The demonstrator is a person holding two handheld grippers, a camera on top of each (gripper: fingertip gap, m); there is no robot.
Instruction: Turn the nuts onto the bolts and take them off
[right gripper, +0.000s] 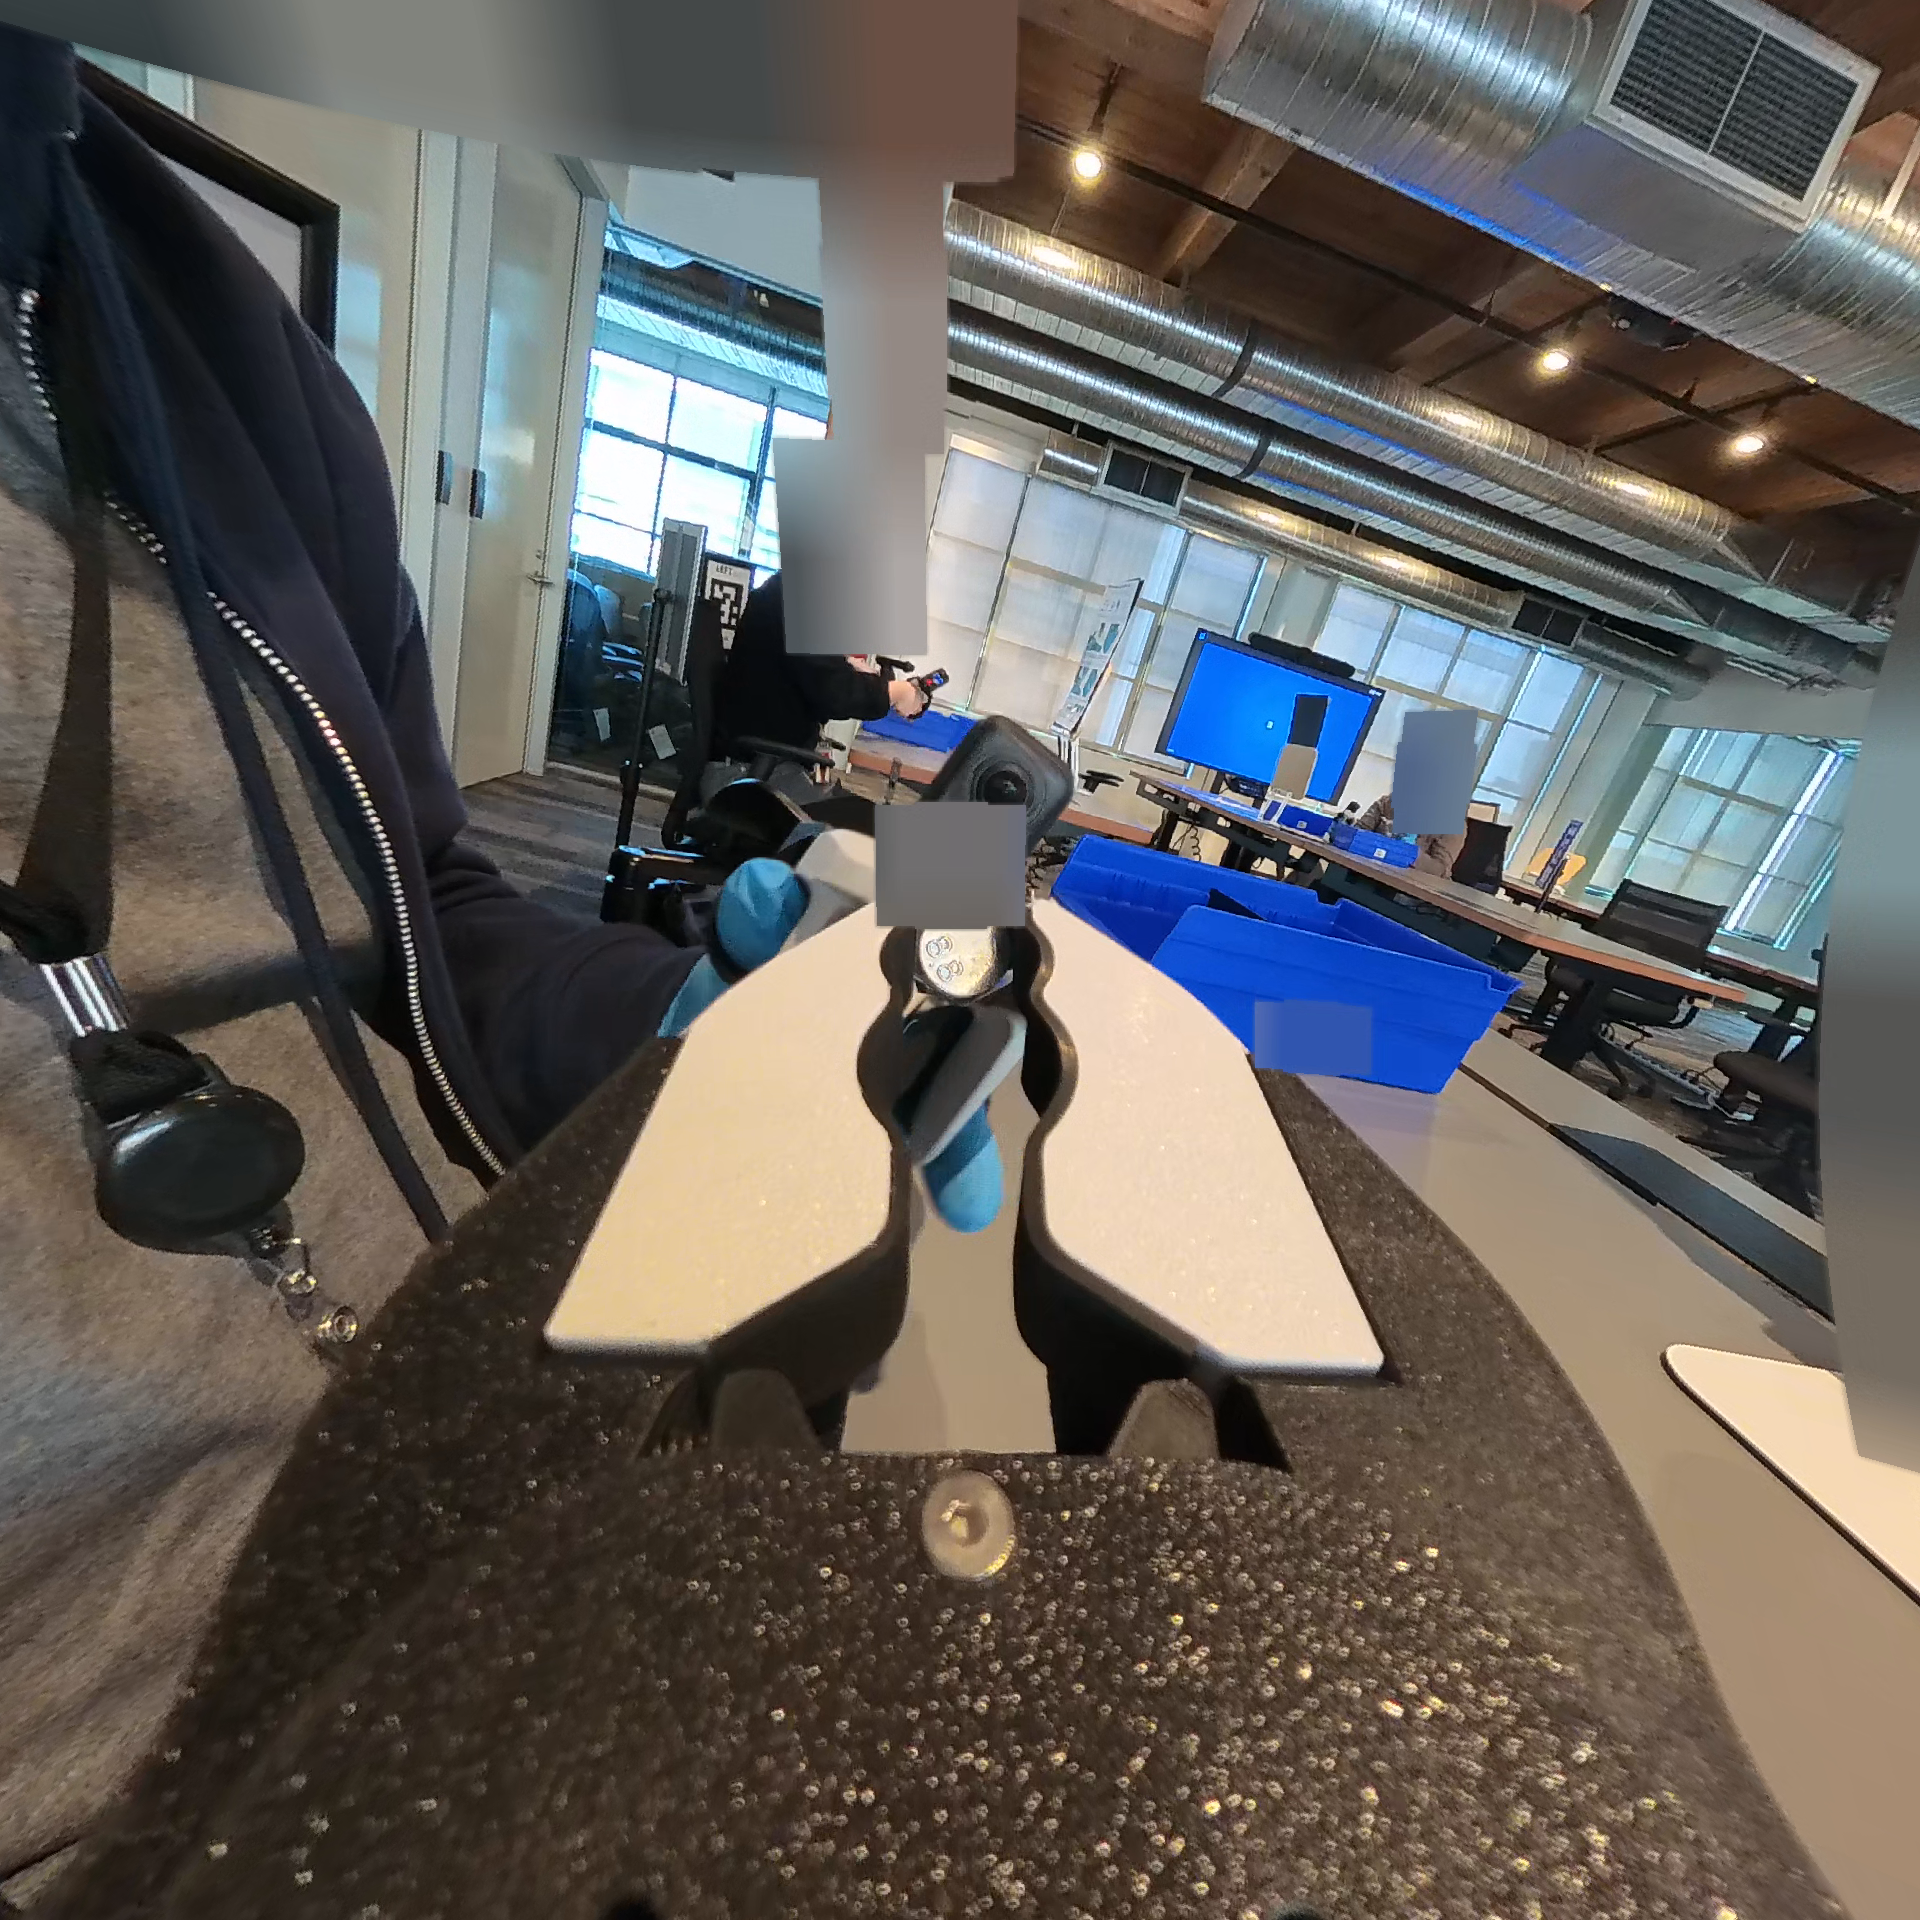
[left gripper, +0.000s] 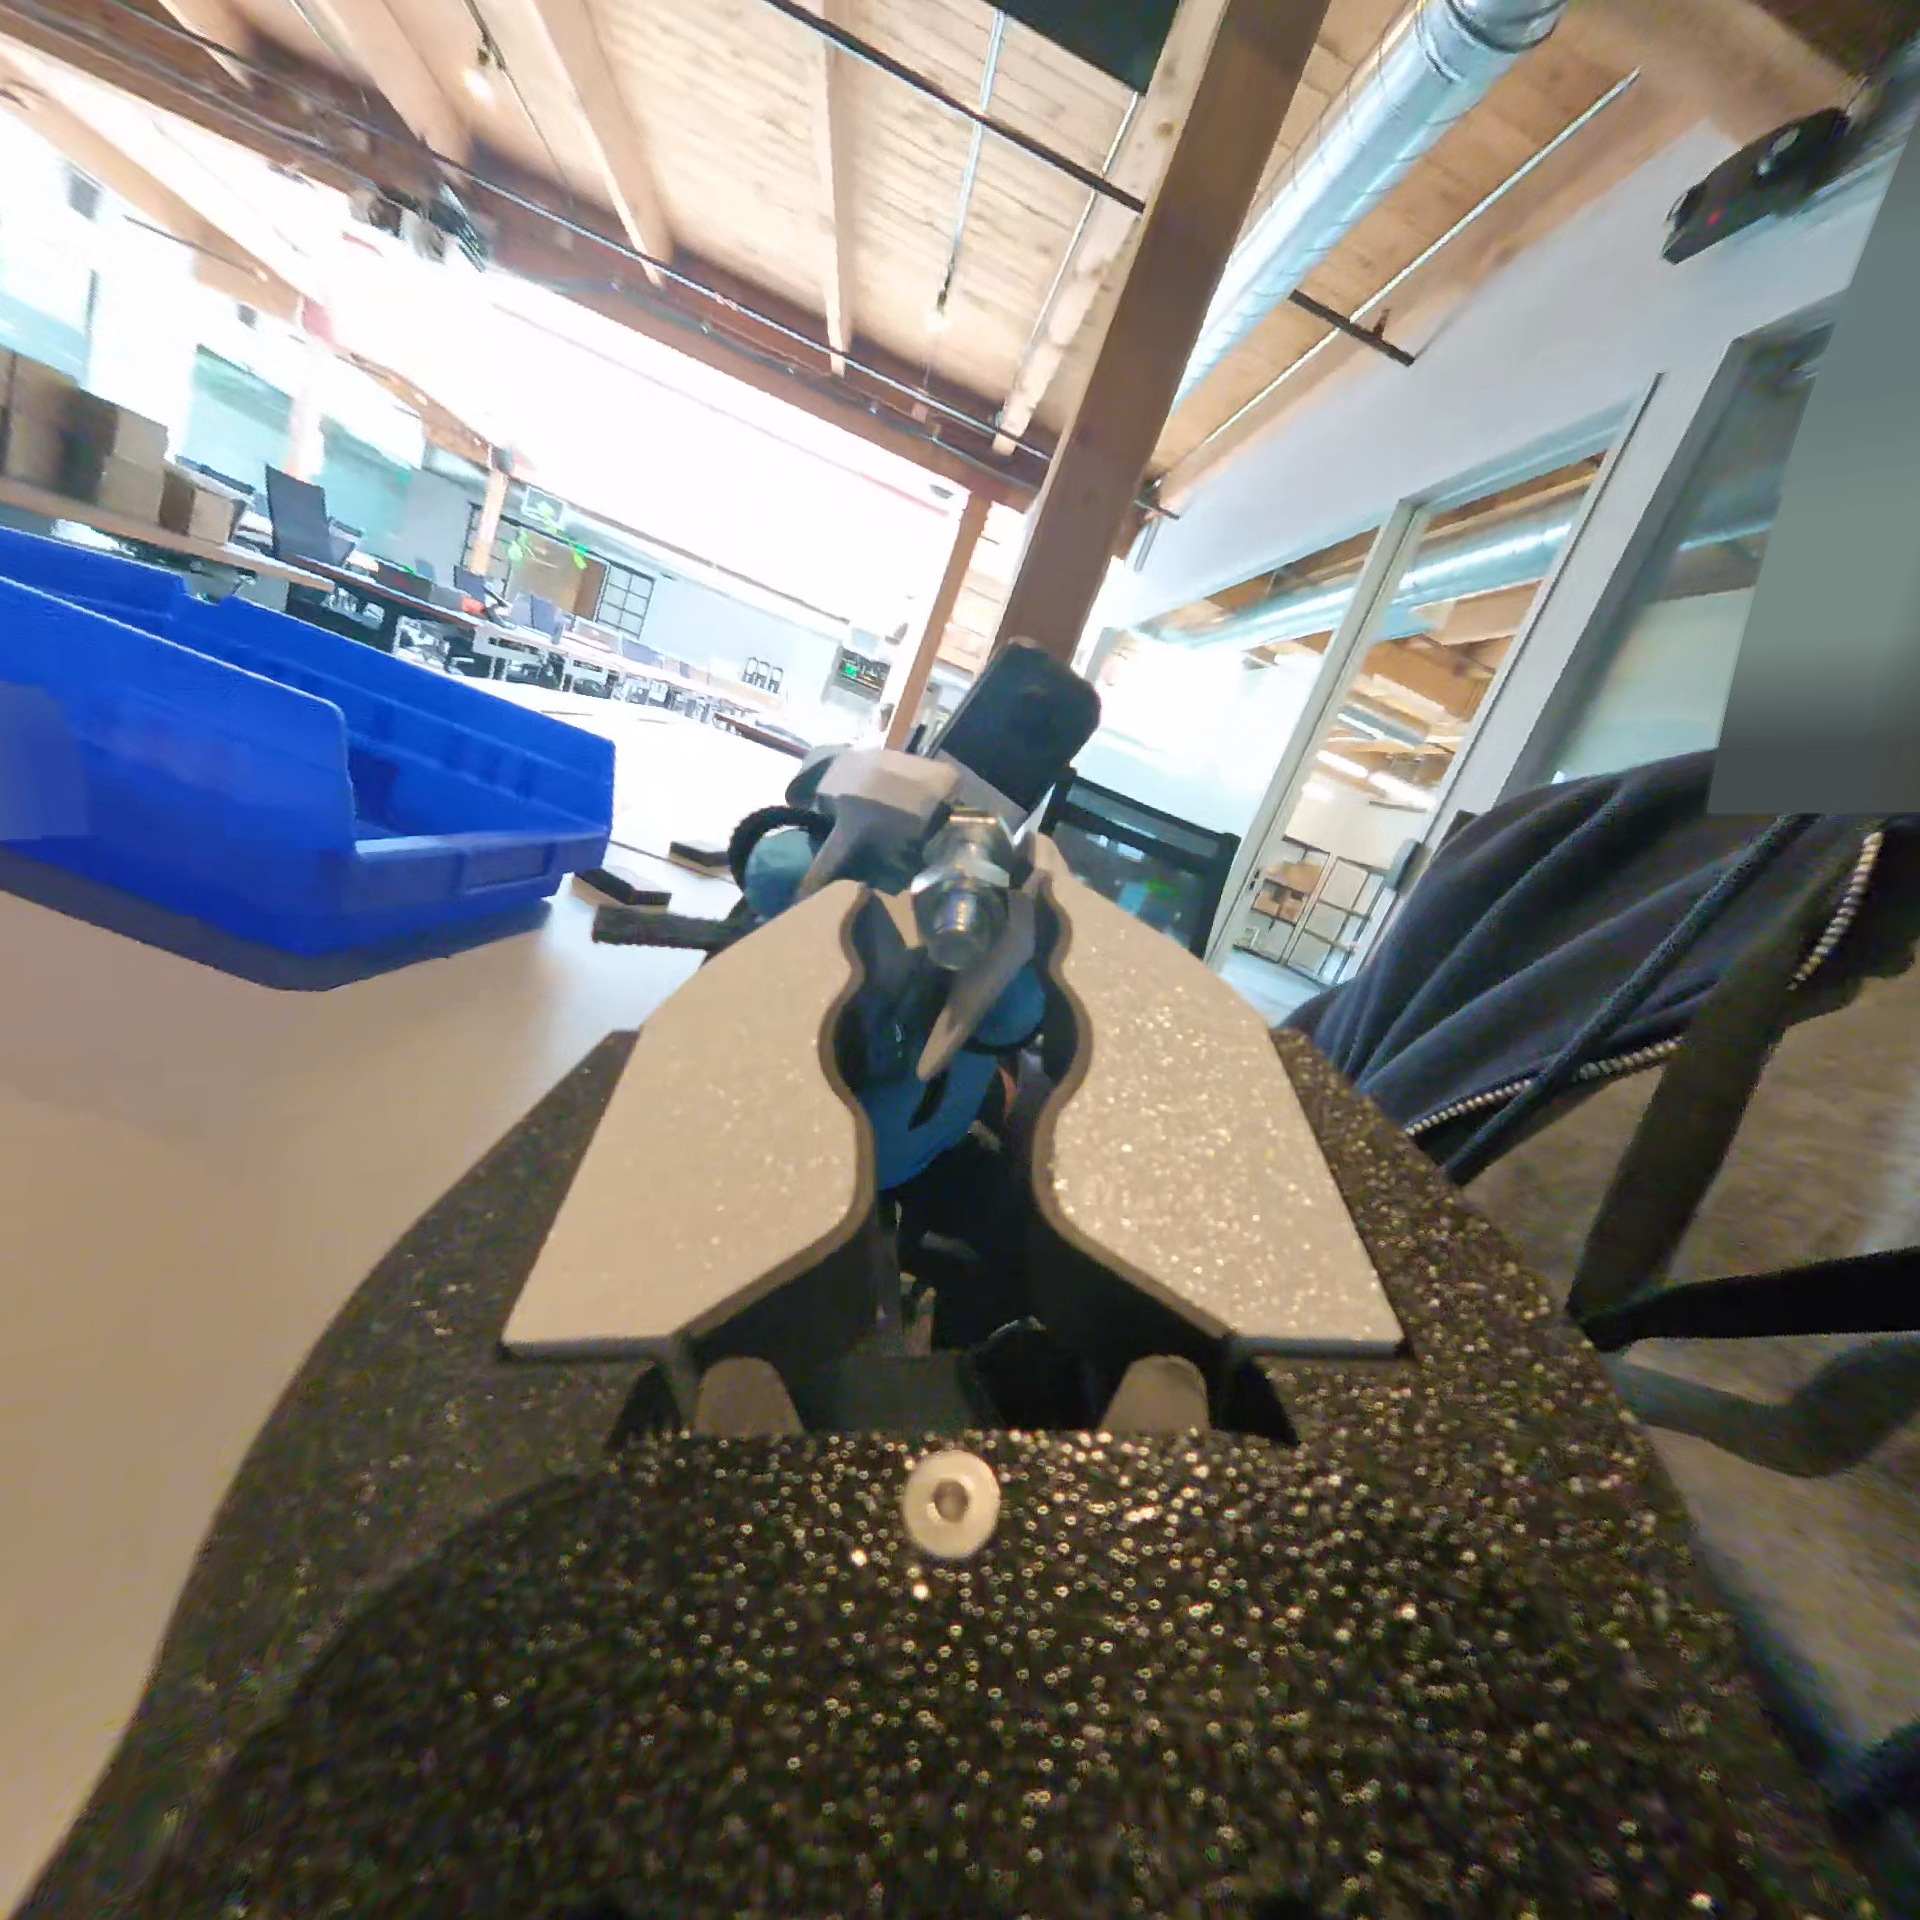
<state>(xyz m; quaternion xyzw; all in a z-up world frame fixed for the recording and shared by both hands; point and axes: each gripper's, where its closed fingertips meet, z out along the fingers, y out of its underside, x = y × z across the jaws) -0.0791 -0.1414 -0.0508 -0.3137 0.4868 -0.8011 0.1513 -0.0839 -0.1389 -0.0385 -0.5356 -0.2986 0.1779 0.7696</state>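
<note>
A silver bolt (left gripper: 961,920) with a nut (left gripper: 968,850) on its thread is held in the air between both grippers. In the left wrist view the threaded end points at the camera. My left gripper (left gripper: 956,899) is narrowly closed around the nut end. One grey finger (left gripper: 883,805) of the right gripper shows just beyond it. In the right wrist view my right gripper (right gripper: 958,925) is shut on the bolt's hex head (right gripper: 954,961). A left finger (right gripper: 966,1075) shows edge-on below the head, with a blue-gloved hand (right gripper: 758,914) behind.
A blue plastic bin (left gripper: 260,790) stands on the pale table (left gripper: 208,1091); it also shows in the right wrist view (right gripper: 1299,956). Small black strips (left gripper: 623,888) lie by the bin. A person's dark zipped jacket (right gripper: 260,520) is close at the side. A white flat piece (right gripper: 1787,1434) lies at right. The tips of both grippers are at nearly the same place.
</note>
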